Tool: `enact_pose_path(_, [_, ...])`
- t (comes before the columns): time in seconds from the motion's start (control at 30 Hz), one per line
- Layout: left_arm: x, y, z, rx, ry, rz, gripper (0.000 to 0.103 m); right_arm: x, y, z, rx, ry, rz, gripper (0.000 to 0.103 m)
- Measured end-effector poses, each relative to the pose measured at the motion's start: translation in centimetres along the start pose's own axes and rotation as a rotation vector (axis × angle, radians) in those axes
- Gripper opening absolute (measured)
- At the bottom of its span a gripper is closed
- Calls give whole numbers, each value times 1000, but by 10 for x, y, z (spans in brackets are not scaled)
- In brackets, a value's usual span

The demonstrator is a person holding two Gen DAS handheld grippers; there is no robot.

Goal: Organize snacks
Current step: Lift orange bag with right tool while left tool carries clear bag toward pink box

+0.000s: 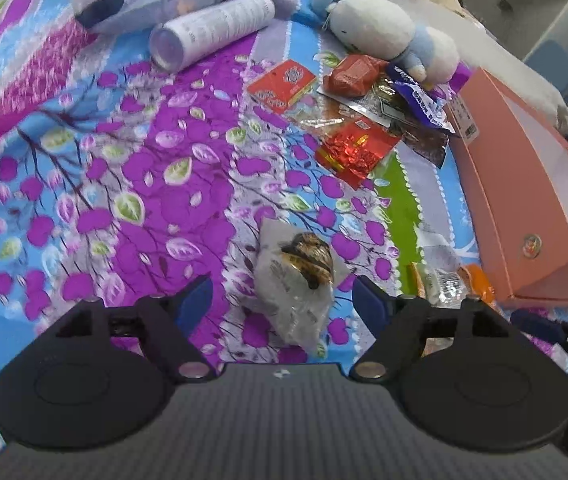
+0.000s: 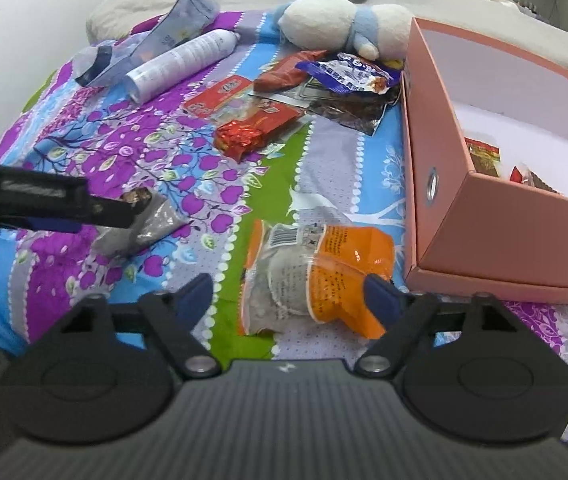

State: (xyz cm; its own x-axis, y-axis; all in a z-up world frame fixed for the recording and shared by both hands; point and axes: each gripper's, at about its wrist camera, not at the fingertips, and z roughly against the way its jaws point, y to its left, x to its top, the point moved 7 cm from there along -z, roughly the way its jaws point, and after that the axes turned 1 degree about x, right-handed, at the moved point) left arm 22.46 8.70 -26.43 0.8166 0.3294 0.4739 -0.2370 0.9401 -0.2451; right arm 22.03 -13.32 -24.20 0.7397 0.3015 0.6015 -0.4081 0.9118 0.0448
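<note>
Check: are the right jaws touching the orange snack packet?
Cannot tell. In the right wrist view the orange snack packet lies between open jaws; one finger overlaps its edge.

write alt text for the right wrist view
The open right gripper hovers over an orange-and-clear snack packet on a floral bedspread, beside an open pink box. More snacks lie beyond.

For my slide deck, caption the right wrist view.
Open right gripper over an orange snack packet beside the pink box.
</note>
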Motion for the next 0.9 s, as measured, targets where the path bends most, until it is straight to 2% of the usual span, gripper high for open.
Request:
enact_pose_path(0.27, [18,-14,-8,-36,-9,-156,81,0,-13,-22,-28,42,-16,85])
enact_pose_path(0.47, [11,-20,-36,-40,57,-215,79,-3,-14,-39,-33,75,11,86])
enact_pose_path(0.53, [8,-20,-42,-33,69,-221,78,-2,-14,-42,-33,72,21,87])
enact_pose_path(0.63, [3,-18,-48,-40,85,-214,69,-2,-15,-46,-18,71,1,90])
enact_pose_path(0.77, [3,-17,-48,-30,64,-204,61,-4,-10,-54,-11,72,6,89])
enact_pose_path(0.83, [4,-15,-48,-28,58,-184,60,-4,-9,-55,-11,71,9,86])
enact_pose_path(0.9, [5,-15,-48,-24,48,-173,58,-2,-7,-54,-2,69,9,78])
